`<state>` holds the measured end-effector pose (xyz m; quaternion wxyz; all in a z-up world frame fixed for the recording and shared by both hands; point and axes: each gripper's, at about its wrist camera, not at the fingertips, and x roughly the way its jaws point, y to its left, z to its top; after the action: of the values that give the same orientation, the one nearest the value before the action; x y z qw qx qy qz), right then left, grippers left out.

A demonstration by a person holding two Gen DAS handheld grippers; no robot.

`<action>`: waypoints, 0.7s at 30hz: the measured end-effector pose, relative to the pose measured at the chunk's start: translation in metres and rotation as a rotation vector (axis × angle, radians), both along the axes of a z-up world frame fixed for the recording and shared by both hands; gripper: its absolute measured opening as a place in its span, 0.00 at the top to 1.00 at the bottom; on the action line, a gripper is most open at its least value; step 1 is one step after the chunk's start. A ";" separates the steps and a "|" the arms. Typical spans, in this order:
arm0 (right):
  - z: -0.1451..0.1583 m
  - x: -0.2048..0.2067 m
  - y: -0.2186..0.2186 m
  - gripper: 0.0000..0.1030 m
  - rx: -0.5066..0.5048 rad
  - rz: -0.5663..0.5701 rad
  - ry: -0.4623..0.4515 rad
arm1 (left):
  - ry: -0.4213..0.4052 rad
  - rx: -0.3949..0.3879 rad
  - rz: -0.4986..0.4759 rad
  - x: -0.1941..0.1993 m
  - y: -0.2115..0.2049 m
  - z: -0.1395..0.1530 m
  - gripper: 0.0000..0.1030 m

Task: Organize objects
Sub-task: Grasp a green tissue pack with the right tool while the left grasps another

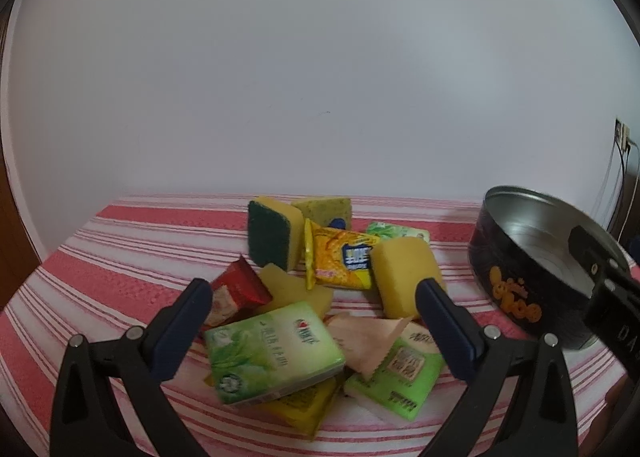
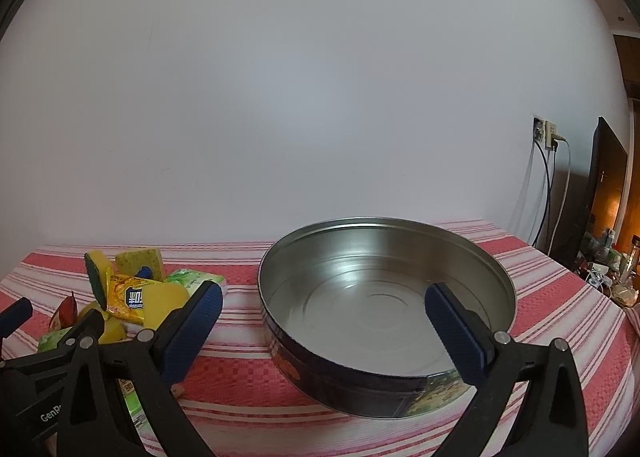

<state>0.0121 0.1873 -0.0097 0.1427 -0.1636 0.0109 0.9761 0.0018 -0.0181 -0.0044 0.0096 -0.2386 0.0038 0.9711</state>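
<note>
A heap of small items lies on the red-and-white striped cloth: a green tissue pack (image 1: 272, 351), a second green pack (image 1: 400, 381), yellow sponges (image 1: 404, 277), a green-faced sponge (image 1: 270, 235), a yellow snack packet (image 1: 344, 261) and a red packet (image 1: 236, 293). My left gripper (image 1: 314, 327) hangs open over the heap, its fingers either side of the green tissue pack, holding nothing. A round metal tin (image 2: 384, 305) with a dark printed wall stands empty to the right. My right gripper (image 2: 320, 327) is open above the tin's near rim. The heap (image 2: 136, 293) shows at the left of the right wrist view.
The tin (image 1: 532, 261) sits at the right in the left wrist view, with the right gripper's body (image 1: 608, 289) over it. A plain white wall stands behind the table. Wall sockets with cables (image 2: 548, 137) and a dark cabinet (image 2: 604, 193) are at far right.
</note>
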 end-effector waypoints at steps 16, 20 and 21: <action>-0.025 -0.024 -0.061 0.01 -0.010 0.443 -0.250 | -0.089 -0.064 0.100 0.019 -0.092 -0.003 0.00; -0.040 -0.038 -0.085 0.01 0.044 0.550 -0.375 | -0.125 -0.058 0.057 0.020 -0.098 -0.007 0.00; -0.044 -0.039 -0.088 0.01 0.046 0.569 -0.394 | -0.130 -0.058 0.047 0.020 -0.097 -0.008 0.00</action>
<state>-0.0271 0.0990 -0.0534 -0.1320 -0.3420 -0.0847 0.9265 0.0219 -0.1154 -0.0122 -0.0199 -0.3014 0.0257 0.9529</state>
